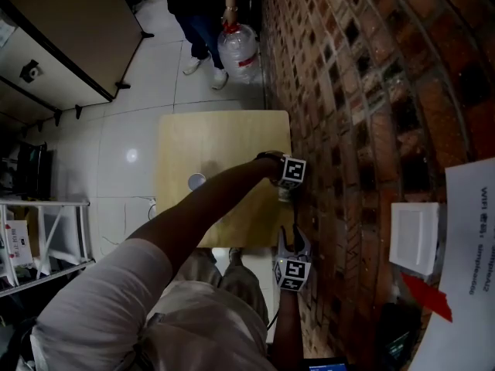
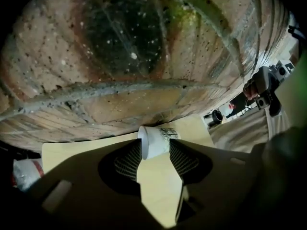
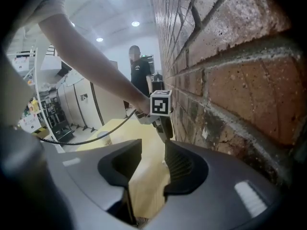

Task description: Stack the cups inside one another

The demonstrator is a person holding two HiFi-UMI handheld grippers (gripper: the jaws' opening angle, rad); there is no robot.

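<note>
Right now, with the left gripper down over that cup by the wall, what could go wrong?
1. The white cup appears to lie on its side between the open jaws of the left gripper, so closing on it might roll it away or squash it.
2. The cup sits close to the brick wall, which the gripper could scrape.

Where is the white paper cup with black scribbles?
Left gripper view: the white paper cup lies sideways on the pale wooden table by the brick wall, between the open left tongs.
</note>
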